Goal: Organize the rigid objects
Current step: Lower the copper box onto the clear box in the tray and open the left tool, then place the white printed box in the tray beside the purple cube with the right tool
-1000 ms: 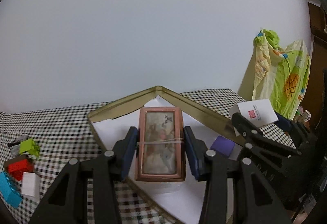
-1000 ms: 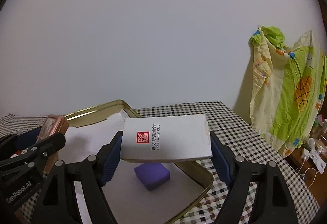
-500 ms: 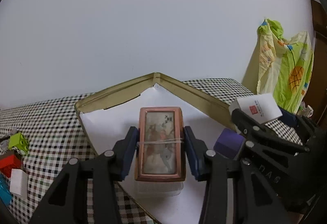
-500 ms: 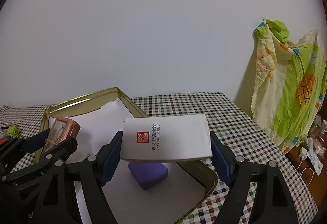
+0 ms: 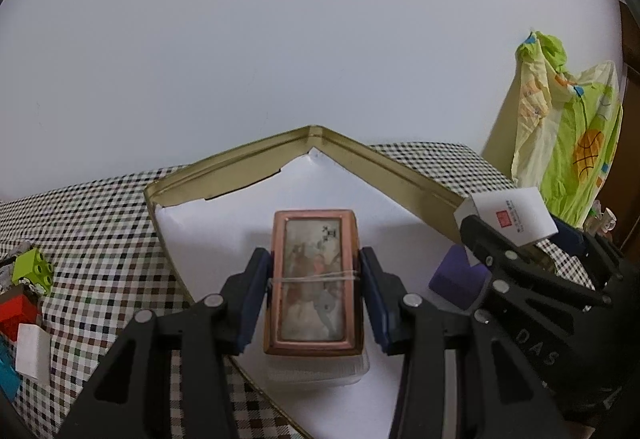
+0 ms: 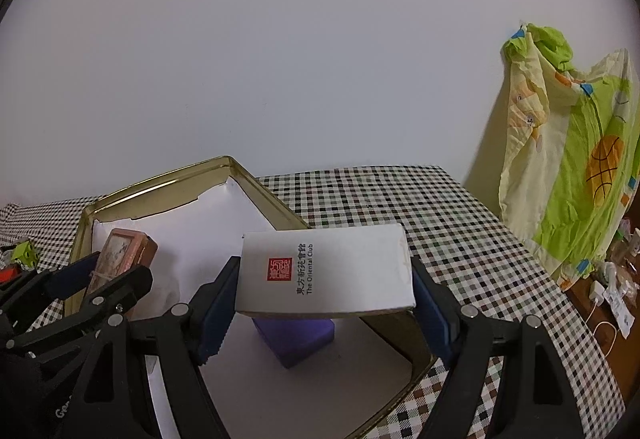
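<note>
Far left on the checked cloth (image 5: 100, 223): loose toy bricks – a lime green brick (image 5: 34, 271), a red brick (image 5: 18, 315), a white block (image 5: 32, 353). Next, the gold tin (image 5: 224, 169), lined w/ white paper, open top. Left gripper (image 5: 316, 299) is clamped on a copper-framed box (image 5: 314, 279) w/ a rubber band across it – blue pads press both long sides, box held over the tin's paper lining, w/ a clear plastic edge showing just under it. To its right, inside the tin, a purple block (image 6: 294, 339) rests on the paper. Right gripper (image 6: 326, 299) is clenched on a white card box (image 6: 324, 269) w/ red seal, held just above the purple block, near the tin's right wall. Far right, off the table: a yellow-green printed cloth (image 6: 572, 175) hanging.
</note>
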A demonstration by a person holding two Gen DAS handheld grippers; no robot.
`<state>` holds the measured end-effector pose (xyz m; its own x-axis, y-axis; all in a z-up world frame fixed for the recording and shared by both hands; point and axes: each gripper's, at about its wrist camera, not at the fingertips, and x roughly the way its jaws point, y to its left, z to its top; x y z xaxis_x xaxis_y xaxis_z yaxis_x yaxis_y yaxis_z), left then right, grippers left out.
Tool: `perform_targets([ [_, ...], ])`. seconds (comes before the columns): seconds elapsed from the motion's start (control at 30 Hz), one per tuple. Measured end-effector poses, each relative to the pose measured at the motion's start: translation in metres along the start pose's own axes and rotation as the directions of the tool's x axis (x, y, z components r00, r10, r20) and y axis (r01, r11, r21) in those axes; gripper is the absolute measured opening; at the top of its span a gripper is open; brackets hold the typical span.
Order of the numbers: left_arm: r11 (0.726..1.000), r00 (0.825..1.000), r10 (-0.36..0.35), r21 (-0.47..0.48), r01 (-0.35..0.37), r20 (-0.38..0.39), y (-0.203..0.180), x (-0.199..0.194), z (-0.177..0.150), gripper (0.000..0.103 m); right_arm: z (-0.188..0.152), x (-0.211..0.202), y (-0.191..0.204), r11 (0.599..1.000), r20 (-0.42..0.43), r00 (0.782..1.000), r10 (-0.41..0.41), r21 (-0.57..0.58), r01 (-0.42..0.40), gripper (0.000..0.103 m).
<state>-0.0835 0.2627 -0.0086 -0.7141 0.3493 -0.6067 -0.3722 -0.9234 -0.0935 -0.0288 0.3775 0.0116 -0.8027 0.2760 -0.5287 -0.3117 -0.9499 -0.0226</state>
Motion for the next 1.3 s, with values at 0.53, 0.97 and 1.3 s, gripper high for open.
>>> perform_targets([
  [0.53,1.0,1.0,0.021,-0.021,-0.021,0.02,0.003,-0.009,-0.001,0.094,-0.001,0.003,-0.018,0.99,0.007,1.0,0.022,0.137,-0.022,0.083],
  [0.97,0.989,0.981,0.127,-0.091,-0.115,0.146,0.031,-0.038,0.006,0.102,-0.005,-0.043,-0.079,0.901,0.239,0.963,-0.126,0.433,0.011,0.09],
  [1.3,0.959,0.941,0.282,-0.075,-0.273,0.185,0.055,-0.055,-0.006,0.102,-0.01,-0.052,-0.076,0.897,0.28,0.944,-0.172,0.441,0.033,0.09],
])
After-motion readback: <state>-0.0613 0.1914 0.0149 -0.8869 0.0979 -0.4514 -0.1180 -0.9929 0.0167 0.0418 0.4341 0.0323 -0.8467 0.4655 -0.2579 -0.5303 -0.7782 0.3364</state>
